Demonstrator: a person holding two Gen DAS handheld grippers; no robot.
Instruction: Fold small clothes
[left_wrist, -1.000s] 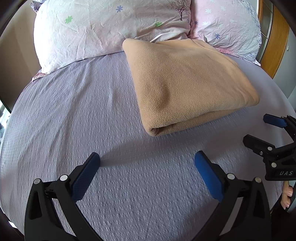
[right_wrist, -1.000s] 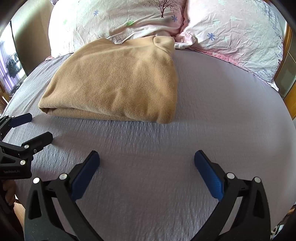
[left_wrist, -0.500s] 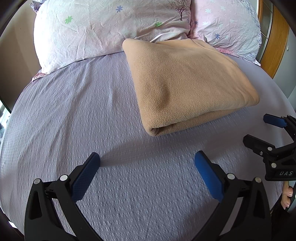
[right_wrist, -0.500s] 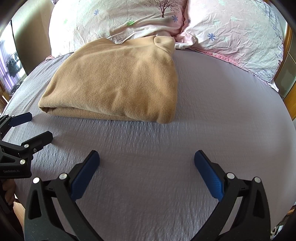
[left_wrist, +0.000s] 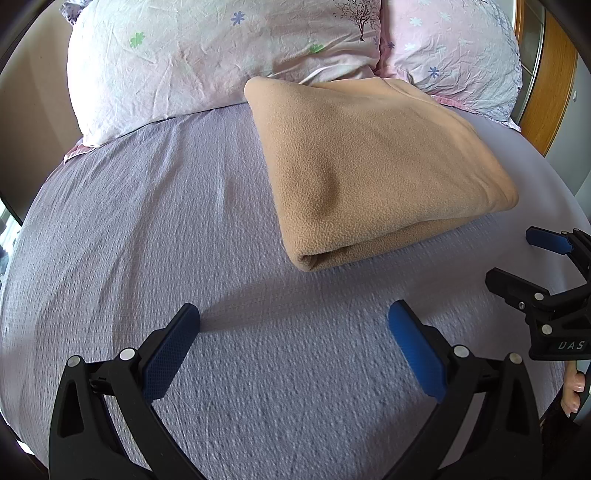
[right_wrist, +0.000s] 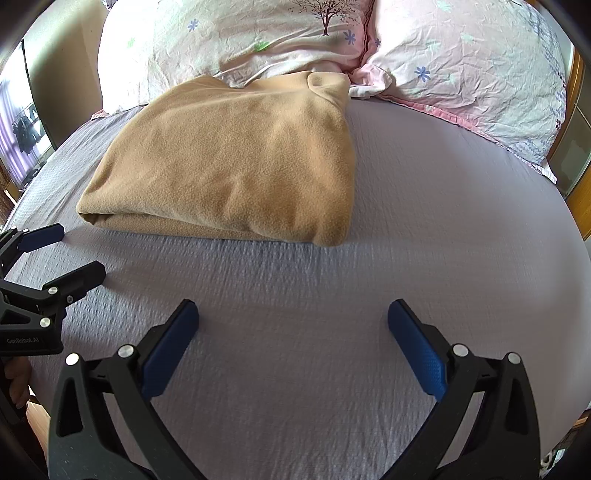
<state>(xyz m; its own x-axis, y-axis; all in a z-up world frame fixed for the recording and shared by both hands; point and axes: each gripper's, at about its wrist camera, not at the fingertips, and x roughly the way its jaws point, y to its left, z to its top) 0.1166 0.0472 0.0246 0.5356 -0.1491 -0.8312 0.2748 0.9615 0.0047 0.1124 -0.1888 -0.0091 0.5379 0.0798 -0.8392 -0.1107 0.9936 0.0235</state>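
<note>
We see the tan fleece cloth (left_wrist: 373, 173) already folded into a thick, neat pile. It lies ahead of both claws, its far end touching the pillows (left_wrist: 207, 55). We think it sits there to be out of the way. Our left claw (left_wrist: 293, 332) and right claw (right_wrist: 293, 328) are both spread wide, holding nothing, low over the purple bed sheet (right_wrist: 424, 221).

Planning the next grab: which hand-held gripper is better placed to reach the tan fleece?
Marginally the left hand-held gripper: the tan fleece has its near corner just ahead of it. Both are open and off the cloth.
</note>
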